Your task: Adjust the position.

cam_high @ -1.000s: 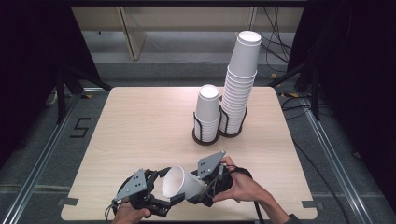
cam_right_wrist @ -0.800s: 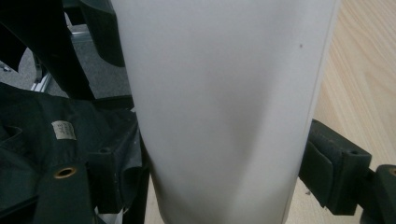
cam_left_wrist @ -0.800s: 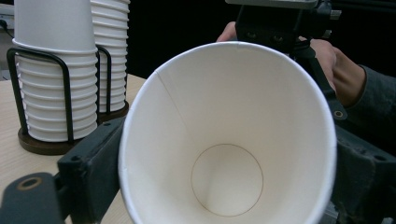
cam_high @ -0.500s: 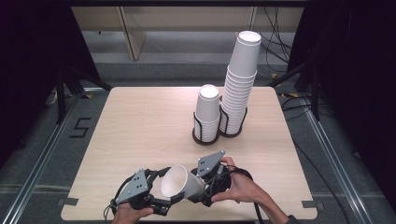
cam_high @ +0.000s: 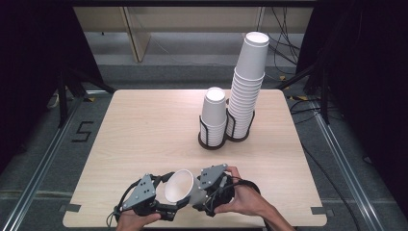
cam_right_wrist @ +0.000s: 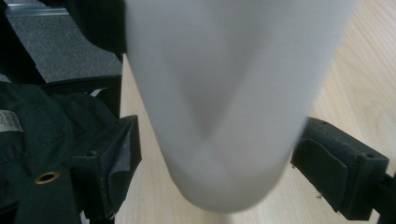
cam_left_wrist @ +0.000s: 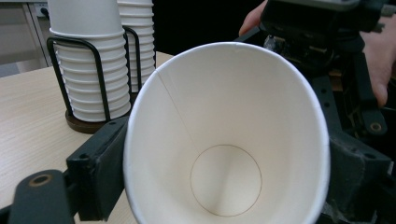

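My left gripper (cam_high: 169, 204) has just closed onto the rim of the paper cup (cam_high: 180, 185) at the table's near edge, while my right gripper (cam_high: 204, 198) straddles its base unclamped, so handover looks nearly done.

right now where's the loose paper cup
In the high view the paper cup lies sideways at the table's near edge, between the left gripper and right gripper.

White paper cup (cam_high: 180, 186) on its side, squeezed oval.
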`<action>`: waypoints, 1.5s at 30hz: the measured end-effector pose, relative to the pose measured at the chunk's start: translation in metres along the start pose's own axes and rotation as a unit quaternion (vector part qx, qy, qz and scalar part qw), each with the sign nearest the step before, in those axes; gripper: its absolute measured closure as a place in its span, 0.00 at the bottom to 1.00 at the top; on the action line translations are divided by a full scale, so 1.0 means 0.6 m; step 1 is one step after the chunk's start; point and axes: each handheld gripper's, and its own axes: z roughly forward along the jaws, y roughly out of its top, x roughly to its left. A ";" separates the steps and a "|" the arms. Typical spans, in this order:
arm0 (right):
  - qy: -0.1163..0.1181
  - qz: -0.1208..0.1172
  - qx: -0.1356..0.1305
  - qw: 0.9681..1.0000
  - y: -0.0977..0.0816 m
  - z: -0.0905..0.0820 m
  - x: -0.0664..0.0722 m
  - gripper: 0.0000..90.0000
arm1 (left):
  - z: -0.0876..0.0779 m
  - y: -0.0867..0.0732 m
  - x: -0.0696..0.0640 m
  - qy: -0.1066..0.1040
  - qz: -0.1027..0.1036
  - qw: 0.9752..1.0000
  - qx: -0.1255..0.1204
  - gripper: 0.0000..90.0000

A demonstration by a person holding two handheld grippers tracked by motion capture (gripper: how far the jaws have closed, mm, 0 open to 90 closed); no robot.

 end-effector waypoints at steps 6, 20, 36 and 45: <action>0.007 -0.002 -0.001 1.000 -0.001 0.009 0.003 0.26 | 0.005 -0.001 -0.002 -0.012 -0.003 1.000 -0.008 0.13; 0.050 0.042 -0.094 0.993 -0.005 0.003 -0.006 0.27 | 0.007 -0.005 -0.002 -0.013 -0.042 0.997 -0.065 0.06; 0.055 0.058 -0.103 0.991 -0.008 0.010 -0.006 0.24 | 0.001 -0.003 -0.001 -0.012 -0.034 0.996 -0.077 0.16; 0.013 0.079 -0.073 0.994 -0.033 -0.002 -0.019 0.19 | -0.010 -0.001 0.018 0.048 -0.033 0.996 -0.071 0.18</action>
